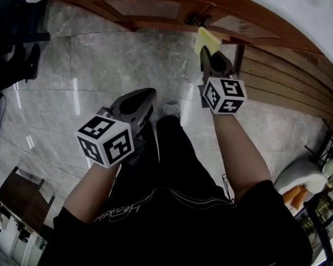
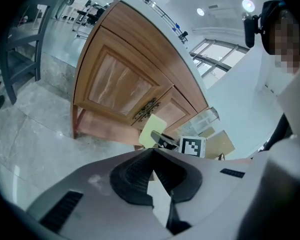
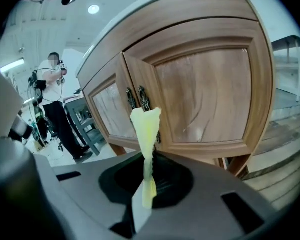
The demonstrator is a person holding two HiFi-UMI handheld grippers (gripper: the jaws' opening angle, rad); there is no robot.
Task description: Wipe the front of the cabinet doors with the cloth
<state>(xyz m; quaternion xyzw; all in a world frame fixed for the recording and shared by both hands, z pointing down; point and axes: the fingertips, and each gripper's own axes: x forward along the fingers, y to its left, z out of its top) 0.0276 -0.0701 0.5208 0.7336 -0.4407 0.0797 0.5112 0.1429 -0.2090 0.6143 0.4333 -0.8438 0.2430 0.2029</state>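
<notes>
The wooden cabinet with a white top stands ahead; its two panelled doors meet at ornate metal handles. My right gripper is shut on a yellow cloth, which it holds up close to the handles. In the right gripper view the cloth rises folded from between the jaws of the right gripper. My left gripper hangs lower and to the left, over the floor, shut with nothing in it. From the left gripper I see the cloth and the doors.
Grey marble floor spreads in front of the cabinet. Wooden slats run along the right. A white stool stands at the lower right. A dark chair is to the left. A person in a white shirt stands far off.
</notes>
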